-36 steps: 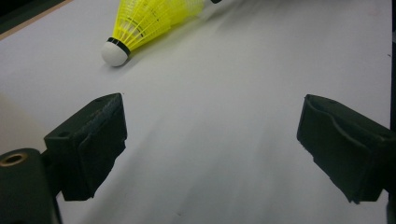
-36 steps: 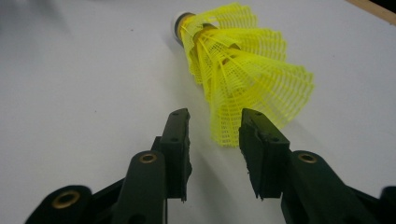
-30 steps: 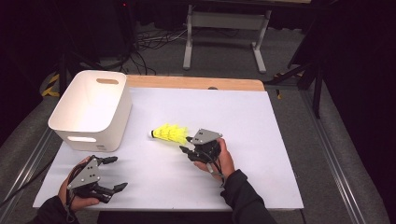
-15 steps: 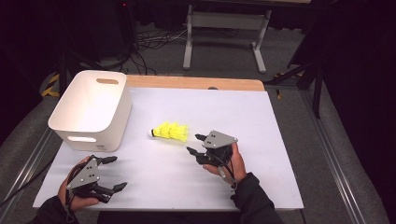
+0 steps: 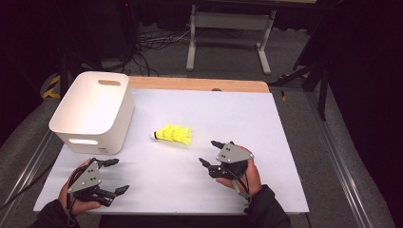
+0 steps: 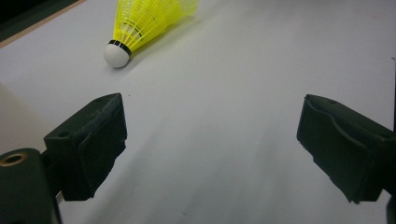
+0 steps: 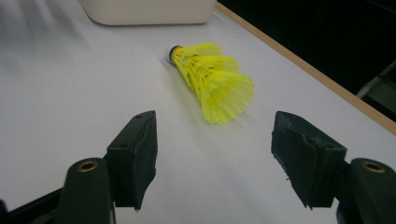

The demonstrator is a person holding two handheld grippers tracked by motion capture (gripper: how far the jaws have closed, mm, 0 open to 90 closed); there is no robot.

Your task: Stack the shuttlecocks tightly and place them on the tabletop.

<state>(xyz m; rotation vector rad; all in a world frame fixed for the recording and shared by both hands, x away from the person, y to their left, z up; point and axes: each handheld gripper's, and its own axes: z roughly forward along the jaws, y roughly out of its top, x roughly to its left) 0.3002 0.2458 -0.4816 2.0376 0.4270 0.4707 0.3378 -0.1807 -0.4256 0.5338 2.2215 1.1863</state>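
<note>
A stack of yellow shuttlecocks (image 5: pixel 174 134) lies on its side on the white table (image 5: pixel 285 123), its white cork tip pointing left toward the bin. In the right gripper view the yellow shuttlecocks (image 7: pixel 212 81) lie a short way ahead of the jaws. My right gripper (image 5: pixel 210 153) is at the front right of them, open, nothing between its jaws, which have just been opening. My left gripper (image 5: pixel 115 175) rests at the front left, open and empty. Its own view has the yellow shuttlecocks (image 6: pixel 144 21) far ahead, cork tip nearest.
A white plastic bin (image 5: pixel 95 110) with handle slots stands at the left of the table, just left of the shuttlecocks. A wooden strip (image 5: pixel 199 84) runs along the table's far edge. Metal stand legs and cables lie on the floor beyond.
My right gripper has drawn back from the shuttlecocks toward the front right and its jaws have spread wider. The shuttlecocks stay lying on the table. The left gripper has not moved.
</note>
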